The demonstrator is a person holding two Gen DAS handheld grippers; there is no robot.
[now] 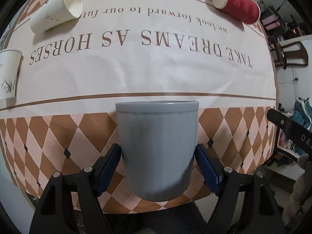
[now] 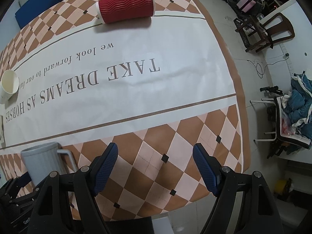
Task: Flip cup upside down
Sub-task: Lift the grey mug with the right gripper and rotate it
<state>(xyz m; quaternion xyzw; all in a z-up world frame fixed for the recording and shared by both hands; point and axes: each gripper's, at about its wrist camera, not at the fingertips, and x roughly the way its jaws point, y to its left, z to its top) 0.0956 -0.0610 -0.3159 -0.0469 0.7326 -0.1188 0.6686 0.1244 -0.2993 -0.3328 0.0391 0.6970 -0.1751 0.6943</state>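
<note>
My left gripper [image 1: 158, 161] is squeezing the grey cup [image 1: 157, 148]. One blue pad [image 1: 109, 167] presses on each side of it, low down near the bottom. The cup stands up straight with its mouth on top. From the left camera I think it is lifted a little off the table [image 1: 136, 74], near the close edge, but I cannot be sure. In the right camera I see the same cup at the left, and it has a handle [image 2: 68, 159] sticking out to one side.

My right gripper [image 2: 155, 167] is wide open and holds nothing. It hangs over the checkered part of the cloth.

I think the job is just starting, because the cup's mouth faces up. To do this step well, I want to lift the cup high enough first, so the rim does not bump the table when I turn it. Then I roll my wrist slowly until the mouth faces down. My grip is low on the cup, so it could slip or tip. I should keep squeezing hard. The handle must not hit my right gripper.

A white paper cup [image 1: 56, 9] and a red cup [image 1: 237, 4] lie on their sides far back. Another white cup [image 1: 8, 74] stands at the left.
</note>
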